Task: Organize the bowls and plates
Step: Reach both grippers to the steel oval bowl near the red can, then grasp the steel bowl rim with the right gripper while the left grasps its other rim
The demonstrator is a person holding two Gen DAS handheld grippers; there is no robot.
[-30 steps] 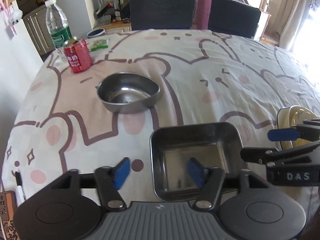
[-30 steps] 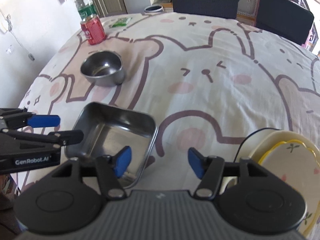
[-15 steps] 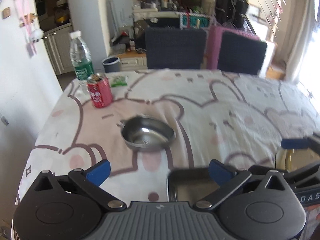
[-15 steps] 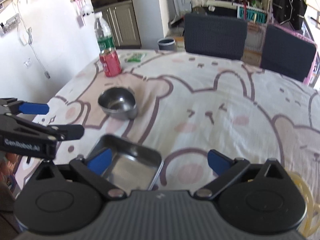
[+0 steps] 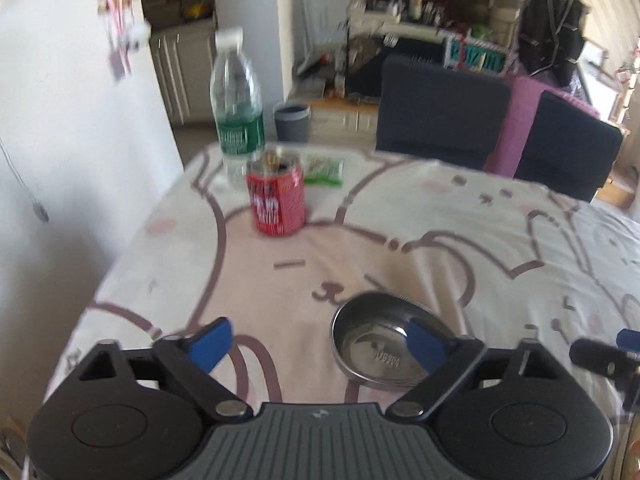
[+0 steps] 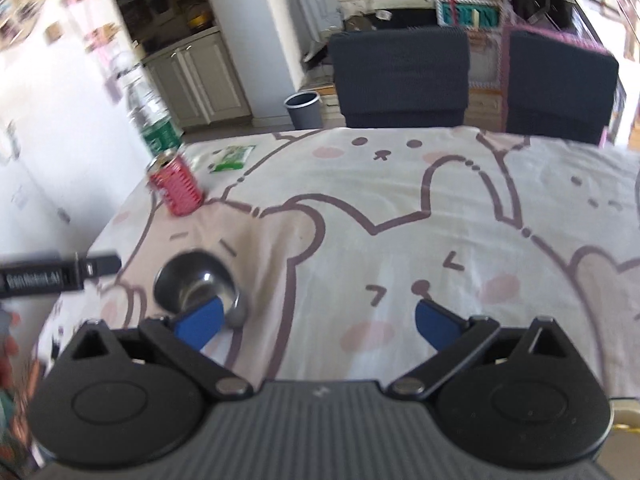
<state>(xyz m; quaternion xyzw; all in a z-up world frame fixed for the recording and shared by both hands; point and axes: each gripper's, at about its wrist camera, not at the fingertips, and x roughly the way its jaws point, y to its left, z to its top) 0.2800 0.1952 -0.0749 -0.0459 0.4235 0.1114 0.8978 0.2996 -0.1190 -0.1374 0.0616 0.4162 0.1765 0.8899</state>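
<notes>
square tray gone from view | left gripper [image 5: 318,344] fingers closing, empty | right gripper [image 6: 318,322] wide | bowl [image 5: 380,354] stamped "US304"

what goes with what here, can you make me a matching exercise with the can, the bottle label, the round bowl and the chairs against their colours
Things:
1. soda can
2. bottle label
3. round bowl
4. chairs

Colours:
A. silver metal
B. dark, near black
C. red
D. green

Pairs: 1-C, 2-D, 3-A, 4-B
</notes>
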